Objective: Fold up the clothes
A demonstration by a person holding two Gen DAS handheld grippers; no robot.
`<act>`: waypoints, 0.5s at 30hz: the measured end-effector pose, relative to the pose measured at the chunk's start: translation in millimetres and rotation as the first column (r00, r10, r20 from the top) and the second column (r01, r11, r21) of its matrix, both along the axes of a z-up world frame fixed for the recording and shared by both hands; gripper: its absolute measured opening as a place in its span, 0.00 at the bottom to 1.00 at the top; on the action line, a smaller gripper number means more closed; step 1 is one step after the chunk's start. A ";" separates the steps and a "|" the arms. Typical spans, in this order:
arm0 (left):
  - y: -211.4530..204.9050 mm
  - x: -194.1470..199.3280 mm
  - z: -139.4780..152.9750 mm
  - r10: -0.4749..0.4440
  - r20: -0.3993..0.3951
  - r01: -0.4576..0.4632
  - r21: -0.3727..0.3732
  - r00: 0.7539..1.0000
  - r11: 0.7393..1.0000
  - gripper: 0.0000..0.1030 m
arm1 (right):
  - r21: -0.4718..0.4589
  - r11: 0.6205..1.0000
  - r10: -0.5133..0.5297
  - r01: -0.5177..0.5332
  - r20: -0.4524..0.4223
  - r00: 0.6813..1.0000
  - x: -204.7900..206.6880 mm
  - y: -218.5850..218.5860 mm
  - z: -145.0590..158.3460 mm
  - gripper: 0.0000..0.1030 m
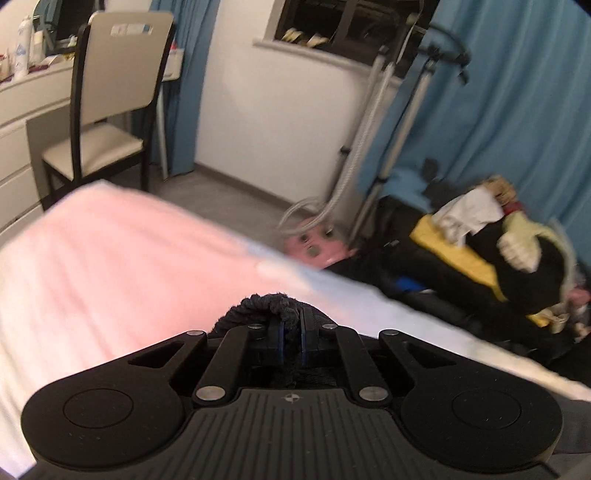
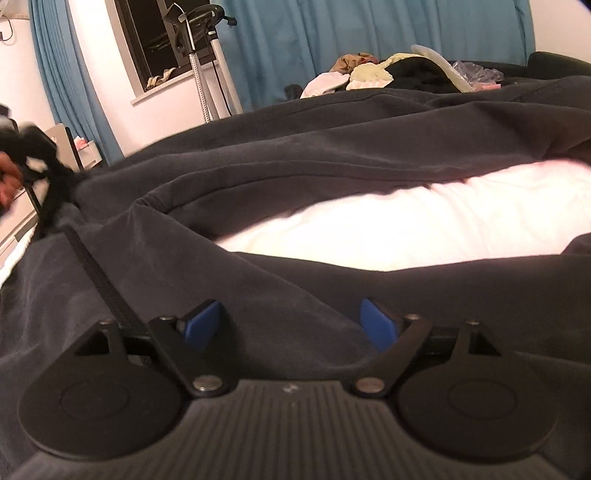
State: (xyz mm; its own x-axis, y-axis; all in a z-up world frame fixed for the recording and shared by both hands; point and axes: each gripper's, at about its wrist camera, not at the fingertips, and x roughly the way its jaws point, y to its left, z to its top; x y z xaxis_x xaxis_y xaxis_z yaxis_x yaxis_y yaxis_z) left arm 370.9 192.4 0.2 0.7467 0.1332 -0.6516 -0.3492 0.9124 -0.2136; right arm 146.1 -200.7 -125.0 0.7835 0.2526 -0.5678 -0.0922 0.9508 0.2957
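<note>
Dark garment (image 2: pixel 295 325) between open right jaws, left jaws clamping it

White wall (image 1: pixel 280 110), blue curtains (image 1: pixel 517 110), dark window (image 1: pixel 351 22), chair (image 1: pixel 110 92), grey floor (image 1: pixel 229 188).

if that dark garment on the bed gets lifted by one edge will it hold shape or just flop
The dark garment will probably flop: it already lies in soft folds over the bed. It looks like thick fleece, so likely heavyish. The left gripper bunches its edge easily, so slipping seems unlikely.
</note>
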 end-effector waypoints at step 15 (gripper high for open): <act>-49.6 -50.9 11.6 -0.128 0.069 0.120 0.108 0.989 0.987 0.86 | 0.014 1.000 0.011 -0.011 0.033 0.999 1.3 -3.3 1.3 0.84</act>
